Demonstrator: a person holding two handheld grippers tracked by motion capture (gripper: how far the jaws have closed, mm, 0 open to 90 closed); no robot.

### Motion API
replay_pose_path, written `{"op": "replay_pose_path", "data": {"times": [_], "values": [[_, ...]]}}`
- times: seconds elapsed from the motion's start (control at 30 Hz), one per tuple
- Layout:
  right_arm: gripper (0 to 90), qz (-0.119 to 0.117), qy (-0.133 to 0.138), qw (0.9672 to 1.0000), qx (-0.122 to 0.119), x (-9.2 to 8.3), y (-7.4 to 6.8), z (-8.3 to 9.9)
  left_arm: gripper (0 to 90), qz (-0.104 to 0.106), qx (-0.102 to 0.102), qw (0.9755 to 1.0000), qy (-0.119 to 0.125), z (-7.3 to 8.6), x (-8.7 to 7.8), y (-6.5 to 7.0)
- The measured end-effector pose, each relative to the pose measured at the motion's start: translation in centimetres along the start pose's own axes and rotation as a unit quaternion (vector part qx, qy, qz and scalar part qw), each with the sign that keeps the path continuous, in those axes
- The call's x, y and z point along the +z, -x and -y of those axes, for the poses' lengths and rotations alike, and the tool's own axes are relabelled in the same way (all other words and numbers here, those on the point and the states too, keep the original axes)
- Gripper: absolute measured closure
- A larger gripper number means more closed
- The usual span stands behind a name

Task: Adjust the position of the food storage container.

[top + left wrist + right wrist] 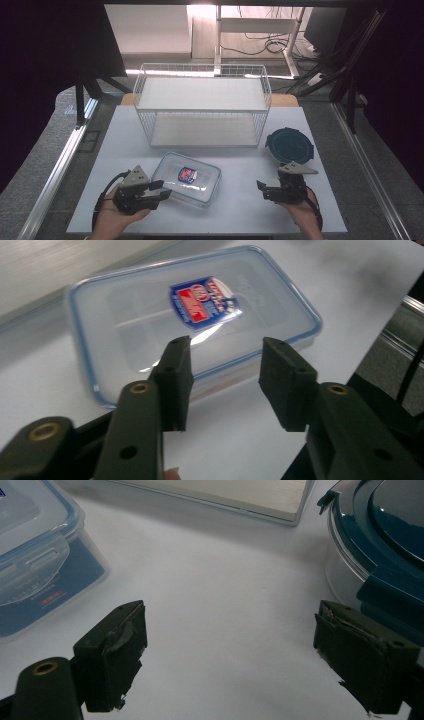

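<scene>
A clear rectangular box (187, 179) with a blue-rimmed lid and a red and blue sticker lies on the white table, near its front left. My left gripper (161, 189) sits at the box's near left corner. In the left gripper view its jaws (225, 357) stand apart in front of the box (190, 325), and the pads do not press on it. My right gripper (270, 182) rests at the front right. Its jaws (230, 625) are spread wide over bare table, between the box (35, 565) and a round container with a dark teal lid (385, 545).
A white wire rack (202, 105) with two shelves stands at the back middle of the table (240, 210). The round teal-lidded container (289, 145) sits just right of the rack's front corner. Metal rails run along both sides of the table.
</scene>
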State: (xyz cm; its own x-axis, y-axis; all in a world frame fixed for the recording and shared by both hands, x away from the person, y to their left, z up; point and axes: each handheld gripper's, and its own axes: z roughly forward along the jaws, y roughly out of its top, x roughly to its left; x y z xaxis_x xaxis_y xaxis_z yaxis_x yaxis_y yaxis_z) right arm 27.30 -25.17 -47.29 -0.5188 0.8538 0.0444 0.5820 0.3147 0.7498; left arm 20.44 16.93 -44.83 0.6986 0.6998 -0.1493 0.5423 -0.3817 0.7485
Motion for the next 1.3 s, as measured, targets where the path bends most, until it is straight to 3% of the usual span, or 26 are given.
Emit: {"op": "replay_pose_path", "data": {"times": [0.07,0.23,0.47,0.63,0.97,1.07,1.3], "values": [[13.4,-0.001,-0.001,1.0,-0.001,0.1,0.0,0.0,62.8,0.01,0.017,0.9998,-0.009,0.0,0.4,0.5],[13.3,0.0,-0.003,1.0,-0.003,0.2,-0.1,0.0,72.3,0.025,0.038,0.9985,-0.032,-0.2,1.6,1.7],[13.6,0.003,-0.005,1.0,-0.006,0.3,-0.3,0.0,87.2,0.055,0.04,0.9961,-0.056,-0.2,3.1,2.8],[13.6,0.005,-0.005,1.0,-0.006,0.3,-0.3,0.0,89.8,0.075,0.051,0.9936,-0.067,-0.2,4.0,3.6],[13.6,0.005,-0.013,0.9999,-0.005,0.6,-0.3,0.1,90.0,0.064,0.058,0.992,-0.092,-0.3,7.0,4.6],[13.6,0.006,-0.016,0.9998,-0.006,0.6,-0.3,0.2,90.0,0.067,0.064,0.9905,-0.102,-0.3,7.8,4.8],[13.6,0.007,-0.016,0.9998,-0.004,0.6,-0.2,0.2,90.0,0.059,0.06,0.99,-0.113,-0.3,9.3,4.9]]}}
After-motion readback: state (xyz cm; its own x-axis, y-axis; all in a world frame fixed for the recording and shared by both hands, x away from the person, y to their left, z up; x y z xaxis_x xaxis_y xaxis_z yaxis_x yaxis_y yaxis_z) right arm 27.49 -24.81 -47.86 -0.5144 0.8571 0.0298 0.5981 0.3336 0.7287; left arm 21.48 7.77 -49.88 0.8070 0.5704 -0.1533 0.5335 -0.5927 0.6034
